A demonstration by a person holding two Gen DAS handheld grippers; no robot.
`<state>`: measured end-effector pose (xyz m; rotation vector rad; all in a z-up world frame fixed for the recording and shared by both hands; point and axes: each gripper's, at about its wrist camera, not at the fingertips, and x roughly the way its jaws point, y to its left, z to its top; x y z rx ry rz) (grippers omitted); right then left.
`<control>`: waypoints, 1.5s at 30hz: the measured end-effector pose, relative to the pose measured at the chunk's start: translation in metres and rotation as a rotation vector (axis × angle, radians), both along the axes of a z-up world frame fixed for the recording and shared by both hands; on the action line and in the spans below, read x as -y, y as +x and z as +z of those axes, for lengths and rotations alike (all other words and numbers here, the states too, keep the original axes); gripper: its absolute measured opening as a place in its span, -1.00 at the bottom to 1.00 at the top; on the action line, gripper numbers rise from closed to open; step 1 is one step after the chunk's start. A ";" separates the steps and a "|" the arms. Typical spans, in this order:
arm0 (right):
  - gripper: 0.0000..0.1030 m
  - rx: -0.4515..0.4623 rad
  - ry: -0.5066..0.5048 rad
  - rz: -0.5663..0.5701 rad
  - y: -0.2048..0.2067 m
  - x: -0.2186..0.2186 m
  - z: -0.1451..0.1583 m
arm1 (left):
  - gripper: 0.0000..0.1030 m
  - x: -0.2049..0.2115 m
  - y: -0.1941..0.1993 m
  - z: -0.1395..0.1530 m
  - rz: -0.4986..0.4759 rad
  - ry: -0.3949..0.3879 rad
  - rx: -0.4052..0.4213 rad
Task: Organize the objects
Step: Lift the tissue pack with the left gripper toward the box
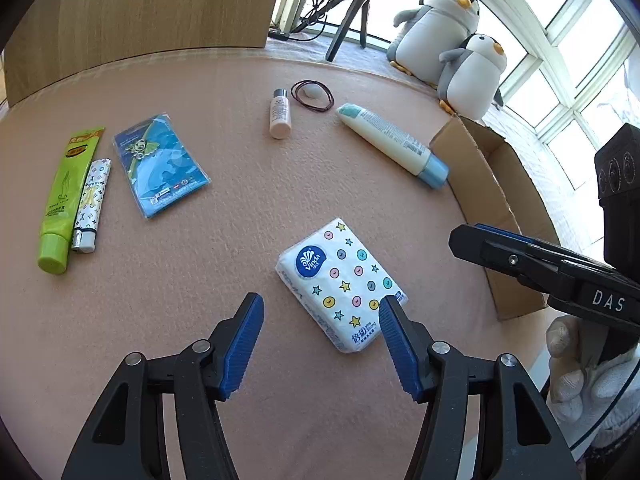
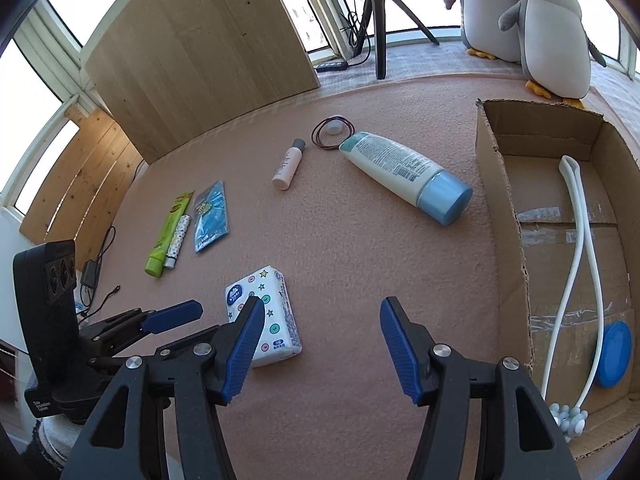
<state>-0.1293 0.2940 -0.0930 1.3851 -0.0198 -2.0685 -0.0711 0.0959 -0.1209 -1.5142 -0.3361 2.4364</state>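
My left gripper (image 1: pixel 321 312) is open and empty, just above the near end of a white Vinda tissue pack (image 1: pixel 340 282) on the pink mat. My right gripper (image 2: pixel 322 316) is open and empty, to the right of the tissue pack (image 2: pixel 264 316). A cream lotion bottle with a blue cap (image 2: pixel 404 172) lies near the cardboard box (image 2: pixel 504 208). A small pink bottle (image 2: pixel 288 164), dark hair ties (image 2: pixel 332 134), a blue packet (image 1: pixel 160 164), a green tube (image 1: pixel 66 196) and a patterned lighter (image 1: pixel 91 204) lie further off. The other gripper (image 1: pixel 464 238) shows at the right of the left wrist view.
The box holds a white massager (image 2: pixel 576 280) and a blue disc (image 2: pixel 614 354). Two plush penguins (image 1: pixel 452 36) and a tripod (image 2: pixel 380 20) stand beyond the mat. A wooden board (image 2: pixel 200 48) leans at the back.
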 end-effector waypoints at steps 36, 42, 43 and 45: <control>-0.36 0.168 0.030 0.187 -0.006 0.055 -0.035 | -0.09 -0.014 0.001 -0.023 -0.010 0.073 0.047; -0.51 0.187 0.026 0.199 -0.002 0.056 -0.043 | -0.17 -0.020 -0.002 -0.026 -0.014 0.073 0.057; -0.51 0.184 0.024 0.198 -0.002 0.056 -0.042 | -0.17 -0.021 -0.002 -0.026 -0.013 0.071 0.055; -0.51 0.190 0.013 0.191 -0.003 0.053 -0.042 | -0.18 -0.022 -0.003 -0.023 -0.014 0.070 0.049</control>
